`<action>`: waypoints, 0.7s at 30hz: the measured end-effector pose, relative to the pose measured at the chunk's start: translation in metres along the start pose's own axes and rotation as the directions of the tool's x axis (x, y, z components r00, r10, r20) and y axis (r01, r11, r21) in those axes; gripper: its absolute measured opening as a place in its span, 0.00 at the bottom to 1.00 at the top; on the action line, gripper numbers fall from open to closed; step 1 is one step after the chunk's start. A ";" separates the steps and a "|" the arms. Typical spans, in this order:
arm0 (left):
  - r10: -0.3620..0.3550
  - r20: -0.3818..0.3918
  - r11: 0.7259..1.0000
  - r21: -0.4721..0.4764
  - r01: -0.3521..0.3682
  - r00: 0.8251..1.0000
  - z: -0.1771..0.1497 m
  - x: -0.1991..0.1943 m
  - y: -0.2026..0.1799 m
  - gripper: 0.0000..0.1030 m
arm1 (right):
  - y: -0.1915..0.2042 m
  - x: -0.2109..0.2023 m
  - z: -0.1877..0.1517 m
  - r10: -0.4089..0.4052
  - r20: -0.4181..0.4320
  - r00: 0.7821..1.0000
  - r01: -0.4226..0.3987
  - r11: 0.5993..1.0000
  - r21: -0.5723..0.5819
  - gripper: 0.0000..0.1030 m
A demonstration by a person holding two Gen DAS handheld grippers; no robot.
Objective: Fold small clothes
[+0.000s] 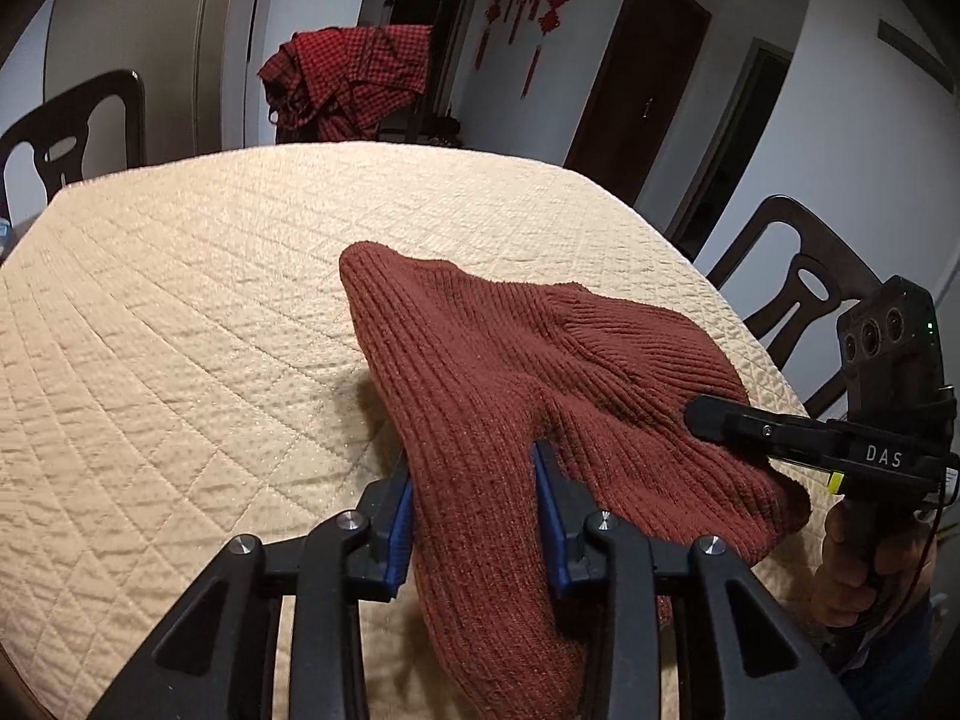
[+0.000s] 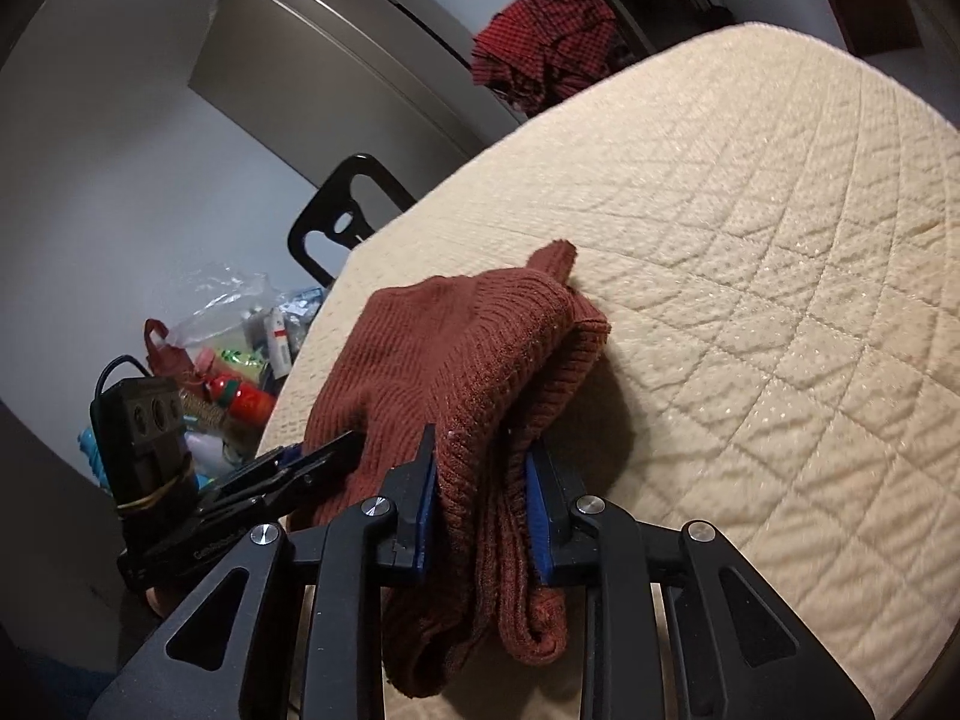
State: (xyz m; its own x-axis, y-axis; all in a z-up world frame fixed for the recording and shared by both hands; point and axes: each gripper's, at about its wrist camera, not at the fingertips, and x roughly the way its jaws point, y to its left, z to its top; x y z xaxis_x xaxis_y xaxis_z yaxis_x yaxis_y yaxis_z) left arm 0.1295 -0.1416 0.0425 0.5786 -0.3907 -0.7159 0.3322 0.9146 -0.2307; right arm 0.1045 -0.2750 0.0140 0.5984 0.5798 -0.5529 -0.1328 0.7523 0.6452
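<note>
Left gripper (image 1: pixel 474 510) and right gripper (image 2: pixel 480 504) each clamp the rust-red ribbed knit garment (image 1: pixel 540 372), jaws closed onto bunched fabric (edges raised, presumably for folding) above the cream quilted table cover (image 1: pixel 210 300)

A small rust-red ribbed knit garment (image 1: pixel 510 372) is seen in the centre and lower right of the left wrist view, stretched and partly lifted, with a rounded end resting on the cream quilted surface (image 1: pixel 180 300). Its near edge is bunched into a thick fold at the bottom centre. In the right wrist view the garment (image 2: pixel 456 360) appears in the lower centre, doubled over in layers, one small corner sticking upward.
</note>
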 end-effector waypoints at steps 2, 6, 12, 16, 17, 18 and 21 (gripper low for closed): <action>-0.003 0.016 1.000 0.013 0.002 1.000 0.000 -0.008 -0.003 0.36 | 0.006 -0.005 -0.003 0.004 0.008 1.000 -0.004 1.000 -0.009 0.25; -0.006 0.031 1.000 0.027 0.005 1.000 -0.002 -0.016 -0.005 0.36 | 0.012 -0.011 -0.009 0.009 0.020 1.000 -0.009 1.000 -0.015 0.25; -0.004 0.028 1.000 0.019 0.003 1.000 -0.006 -0.018 0.001 0.36 | 0.020 -0.007 -0.013 0.013 0.010 1.000 -0.013 1.000 -0.021 0.25; 0.014 0.038 1.000 0.015 -0.015 0.999 -0.008 -0.024 0.012 0.36 | 0.031 0.005 -0.012 0.026 -0.001 1.000 -0.026 0.999 -0.036 0.25; 0.023 0.041 1.000 0.012 -0.023 0.999 -0.007 -0.026 0.017 0.36 | 0.036 0.012 -0.011 0.031 -0.007 1.000 -0.031 0.999 -0.043 0.25; 0.030 0.044 0.999 0.009 -0.030 0.999 -0.008 -0.028 0.022 0.36 | 0.039 0.016 -0.010 0.035 -0.011 0.999 -0.035 0.998 -0.049 0.25; 0.060 0.050 0.998 -0.004 -0.060 0.997 -0.008 -0.033 0.042 0.36 | 0.051 0.035 -0.007 0.053 -0.030 0.998 -0.055 0.997 -0.062 0.25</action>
State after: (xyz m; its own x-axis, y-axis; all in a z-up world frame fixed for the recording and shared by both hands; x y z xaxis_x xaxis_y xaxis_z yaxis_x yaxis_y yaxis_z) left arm 0.1184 -0.0899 0.0514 0.6340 -0.3398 -0.6947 0.2938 0.9368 -0.1901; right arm 0.1128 -0.2137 0.0238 0.5668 0.6281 -0.5331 -0.2144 0.7372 0.6407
